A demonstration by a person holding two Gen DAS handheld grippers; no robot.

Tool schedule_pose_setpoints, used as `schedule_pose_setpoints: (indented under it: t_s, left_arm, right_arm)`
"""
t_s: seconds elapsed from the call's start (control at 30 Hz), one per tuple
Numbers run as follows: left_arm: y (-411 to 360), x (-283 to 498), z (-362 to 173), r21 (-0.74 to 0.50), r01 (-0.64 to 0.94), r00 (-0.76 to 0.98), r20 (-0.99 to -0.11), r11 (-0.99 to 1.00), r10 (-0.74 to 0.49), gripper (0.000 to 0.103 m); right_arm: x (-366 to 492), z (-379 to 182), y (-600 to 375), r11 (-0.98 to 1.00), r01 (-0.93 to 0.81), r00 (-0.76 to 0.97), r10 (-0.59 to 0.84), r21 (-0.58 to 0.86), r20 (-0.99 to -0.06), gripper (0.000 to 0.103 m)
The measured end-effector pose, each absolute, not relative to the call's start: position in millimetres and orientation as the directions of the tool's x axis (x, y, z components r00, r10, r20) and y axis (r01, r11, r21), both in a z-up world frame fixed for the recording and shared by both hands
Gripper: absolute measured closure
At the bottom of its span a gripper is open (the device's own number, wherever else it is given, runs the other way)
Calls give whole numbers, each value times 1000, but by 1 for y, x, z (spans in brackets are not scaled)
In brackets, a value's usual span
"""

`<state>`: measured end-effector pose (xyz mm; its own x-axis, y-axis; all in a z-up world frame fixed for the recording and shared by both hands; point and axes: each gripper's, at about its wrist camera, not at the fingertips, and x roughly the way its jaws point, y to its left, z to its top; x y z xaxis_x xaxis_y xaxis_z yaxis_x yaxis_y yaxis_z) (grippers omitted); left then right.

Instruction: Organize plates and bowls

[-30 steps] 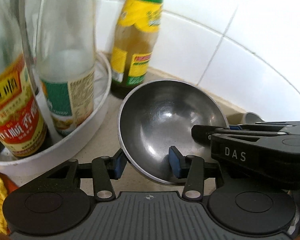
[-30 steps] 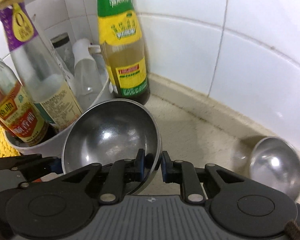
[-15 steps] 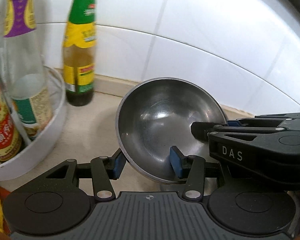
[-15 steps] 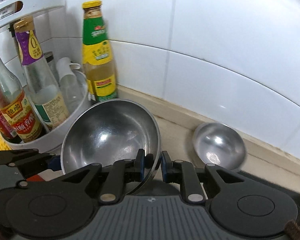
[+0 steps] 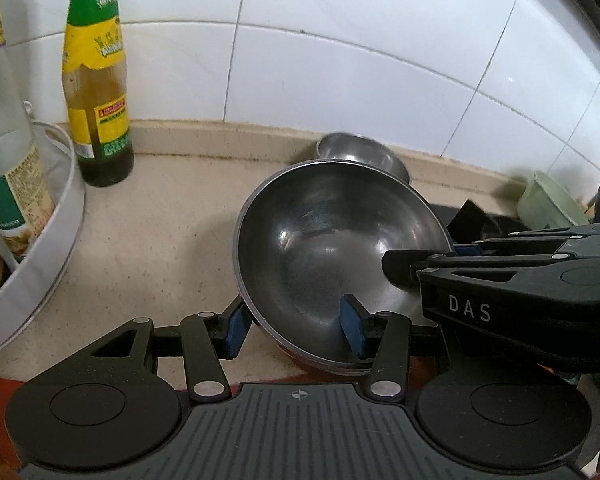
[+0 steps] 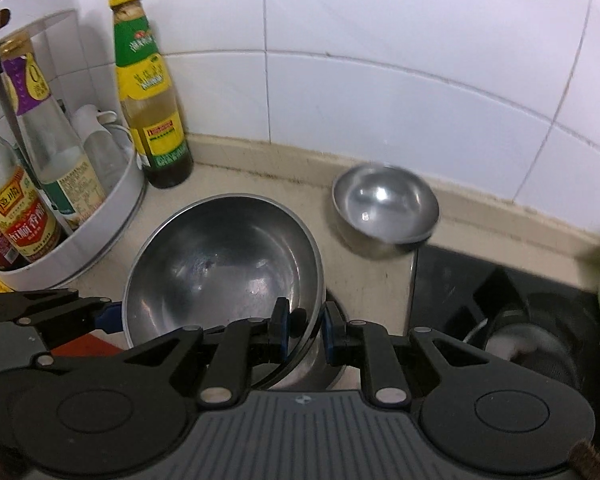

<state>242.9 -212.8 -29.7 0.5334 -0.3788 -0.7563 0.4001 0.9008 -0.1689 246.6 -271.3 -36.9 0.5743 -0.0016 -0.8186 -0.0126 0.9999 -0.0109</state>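
Observation:
A large steel bowl [image 5: 332, 248] [image 6: 220, 264] is held above the counter by both grippers. My left gripper [image 5: 296, 324] straddles the bowl's near-left rim, one blue pad outside and one inside, with a wide gap. My right gripper [image 6: 305, 326] is shut on the bowl's right rim, and it shows from the side in the left wrist view [image 5: 500, 276]. Beneath the large bowl the rim of another bowl shows. A small steel bowl [image 6: 384, 208] [image 5: 360, 154] stands by the wall.
A white round rack [image 6: 80, 236] with several bottles stands at left. A green-and-yellow-labelled bottle [image 6: 152, 96] [image 5: 96, 92] stands by the tiled wall. A black stove [image 6: 520, 312] lies at right, with a pale green container [image 5: 548, 200] behind it.
Both grippers have carried the large bowl back and to the right, away from the bottle rack. The small bowl and the stove have come into view.

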Motion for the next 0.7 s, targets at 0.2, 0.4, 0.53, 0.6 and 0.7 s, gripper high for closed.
schedule_pose_setpoints:
  t_s: [0.2, 0.4, 0.53, 0.6, 0.7]
  left_arm:
    - [-212, 241, -34, -151, 431, 517, -767, 890, -381, 47]
    - [-204, 242, -24, -146, 425, 555, -738, 893, -384, 41]
    - [-202, 246, -22, -141, 413, 563, -737, 900, -374, 41]
    - [-202, 246, -21, -137, 412, 564, -738, 901, -370, 41]
    - [-204, 244, -19, -124, 416, 574, -733, 901, -366, 40]
  right_arm:
    - [245, -47, -274, 1000, 20, 557, -25, -16, -830, 87]
    - [242, -46, -290, 996, 80, 563, -84, -46, -822, 85]
    - [238, -44, -303, 993, 110, 566, -99, -44, -818, 85]
    - [237, -44, -308, 992, 120, 566, -108, -48, -817, 85]
    - [236, -43, -312, 991, 126, 567, -115, -51, -815, 85]
